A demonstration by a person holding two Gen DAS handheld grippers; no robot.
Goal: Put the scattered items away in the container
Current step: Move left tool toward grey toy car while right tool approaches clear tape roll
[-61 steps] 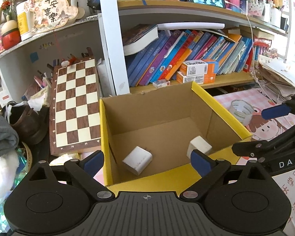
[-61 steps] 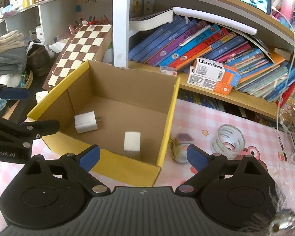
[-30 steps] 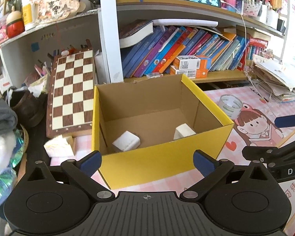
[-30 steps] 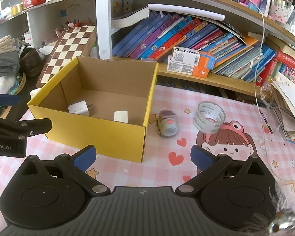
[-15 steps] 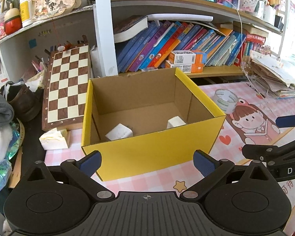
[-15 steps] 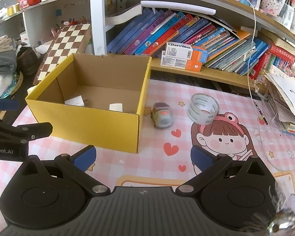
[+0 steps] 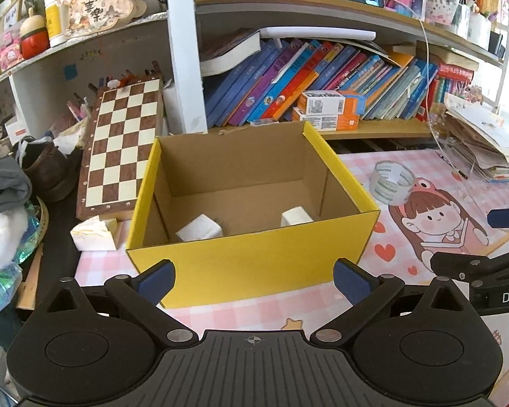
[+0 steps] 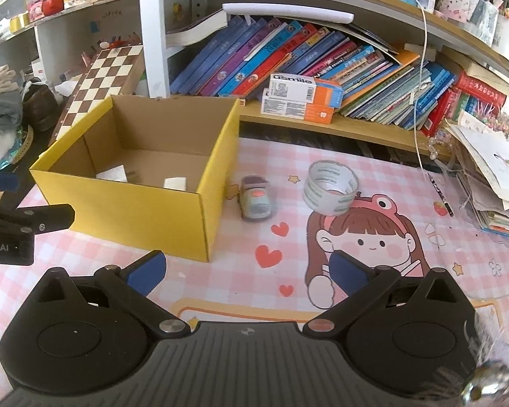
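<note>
A yellow cardboard box [image 7: 254, 264] [image 8: 132, 210] stands open on the pink mat. Two white blocks [image 7: 200, 232] [image 7: 295, 216] lie inside it; they also show in the right wrist view [image 8: 113, 173] [image 8: 175, 183]. A small toy car [image 8: 255, 197] lies just right of the box. A clear tape roll [image 8: 331, 186] [image 7: 392, 183] stands further right. My left gripper [image 7: 254, 279] is open and empty, in front of the box. My right gripper [image 8: 247, 269] is open and empty, in front of the box's right corner and the car.
A bookshelf with books and orange-white cartons [image 8: 300, 98] runs behind. A chessboard [image 7: 122, 149] leans at the left, with a white tissue lump [image 7: 93, 234], clothes and a shoe [image 7: 47, 169]. Paper stacks [image 8: 492, 176] lie at the right.
Both grippers have pulled back and away from the box, which now looks smaller and further off. The toy car and tape roll have come fully into the right wrist view. Jaws stayed open.
</note>
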